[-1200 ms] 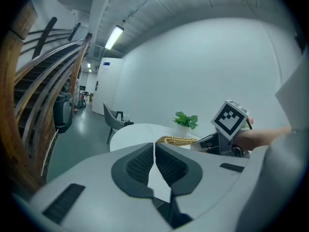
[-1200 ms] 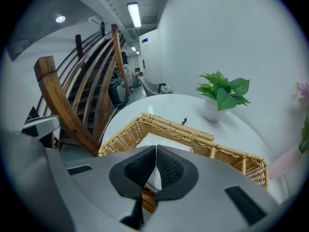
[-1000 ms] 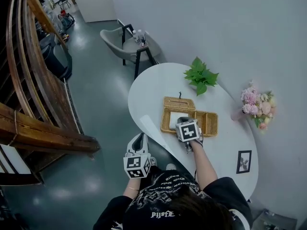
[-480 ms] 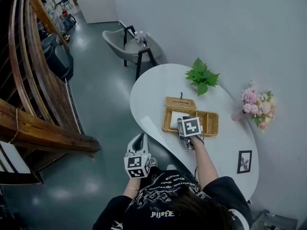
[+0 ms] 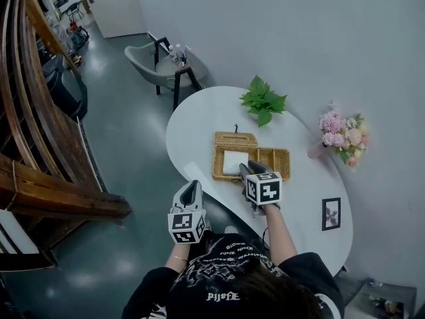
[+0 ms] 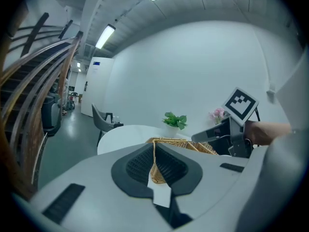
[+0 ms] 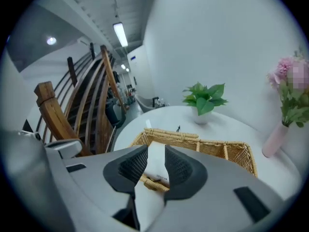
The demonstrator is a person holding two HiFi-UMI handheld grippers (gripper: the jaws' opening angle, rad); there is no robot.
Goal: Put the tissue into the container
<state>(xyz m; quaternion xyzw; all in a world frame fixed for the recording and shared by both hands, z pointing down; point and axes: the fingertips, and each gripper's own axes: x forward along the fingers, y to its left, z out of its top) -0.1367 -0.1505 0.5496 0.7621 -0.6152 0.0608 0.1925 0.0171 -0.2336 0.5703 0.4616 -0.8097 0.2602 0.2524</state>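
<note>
The right gripper's (image 5: pixel 250 169) jaws have just opened, empty, to leave the flat white tissue (image 5: pixel 232 163) in the brown woven basket (image 5: pixel 279 153). The left gripper (image 5: pixel 191 187) is closed on nothing.

Gothic white lettering on the person's black shirt (image 5: pixel 229 271), too stylised to read

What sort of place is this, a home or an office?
Probably an office lobby or lounge: a broad wooden staircase, a grey armchair on a polished floor, and a white table dressed with a potted plant and flowers.
</note>
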